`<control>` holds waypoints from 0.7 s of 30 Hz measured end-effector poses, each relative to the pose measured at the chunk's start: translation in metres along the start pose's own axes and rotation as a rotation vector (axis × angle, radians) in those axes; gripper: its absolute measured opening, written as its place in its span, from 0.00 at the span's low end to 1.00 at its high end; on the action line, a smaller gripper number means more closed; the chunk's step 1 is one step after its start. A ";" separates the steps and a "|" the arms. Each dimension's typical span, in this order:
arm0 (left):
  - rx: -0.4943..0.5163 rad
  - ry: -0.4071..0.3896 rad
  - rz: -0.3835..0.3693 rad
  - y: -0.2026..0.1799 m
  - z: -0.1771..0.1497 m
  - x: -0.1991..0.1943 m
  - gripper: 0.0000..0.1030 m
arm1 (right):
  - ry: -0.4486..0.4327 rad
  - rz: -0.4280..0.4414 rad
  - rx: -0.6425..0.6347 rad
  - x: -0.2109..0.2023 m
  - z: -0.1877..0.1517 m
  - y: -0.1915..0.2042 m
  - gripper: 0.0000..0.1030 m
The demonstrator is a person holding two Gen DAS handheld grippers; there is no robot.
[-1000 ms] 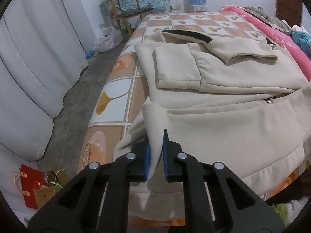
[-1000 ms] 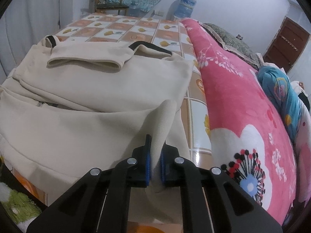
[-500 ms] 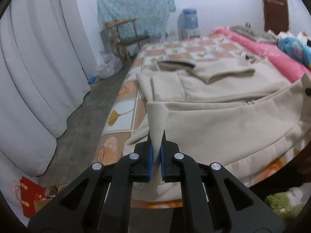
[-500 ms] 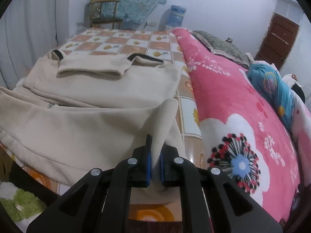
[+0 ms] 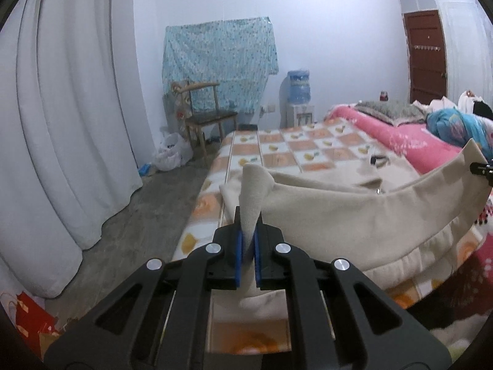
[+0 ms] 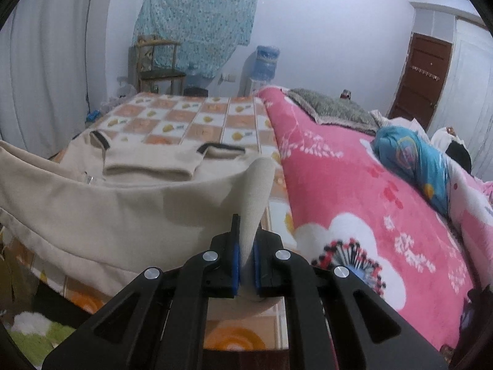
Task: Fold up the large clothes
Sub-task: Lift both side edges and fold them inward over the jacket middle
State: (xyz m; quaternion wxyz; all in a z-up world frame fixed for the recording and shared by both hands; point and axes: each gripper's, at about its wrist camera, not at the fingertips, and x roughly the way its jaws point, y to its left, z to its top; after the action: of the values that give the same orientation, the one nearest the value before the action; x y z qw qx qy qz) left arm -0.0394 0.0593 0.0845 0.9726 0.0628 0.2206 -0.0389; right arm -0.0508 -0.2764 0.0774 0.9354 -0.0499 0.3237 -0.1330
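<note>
One bed [image 5: 308, 141], covered in an orange-and-white checked sheet, is filling the middle of both views, with one pink floral blanket [image 6: 354, 191] lying along its right side. One beige garment [image 5: 354, 215] is spreading across the centre, its near hem lifting off the sheet. Two grippers are pinching that hem: the left gripper [image 5: 247, 246] at lower centre, the right gripper [image 6: 245, 256] likewise, each clamping a corner. One wooden chair [image 5: 203, 114] and one water dispenser [image 5: 298, 98] are standing in the upper background.

No text, label, brand or number can be read in either view; the cloths, the bed cover and the water bottle show only patterns, too blurred.
</note>
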 end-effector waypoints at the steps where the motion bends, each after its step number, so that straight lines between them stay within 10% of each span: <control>1: -0.001 -0.006 -0.003 0.001 0.006 0.004 0.05 | -0.008 -0.002 -0.003 0.002 0.006 0.000 0.07; 12: 0.005 -0.056 -0.011 0.016 0.095 0.111 0.05 | -0.121 0.007 -0.012 0.074 0.114 -0.004 0.07; 21: -0.077 0.392 0.003 0.030 0.066 0.308 0.12 | 0.138 0.108 0.079 0.247 0.132 0.003 0.20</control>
State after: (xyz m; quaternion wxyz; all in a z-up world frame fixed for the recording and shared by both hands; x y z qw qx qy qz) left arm 0.2686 0.0649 0.0128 0.9128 0.0321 0.4069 -0.0162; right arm 0.2180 -0.3418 0.0341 0.9180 0.0138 0.3840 -0.0981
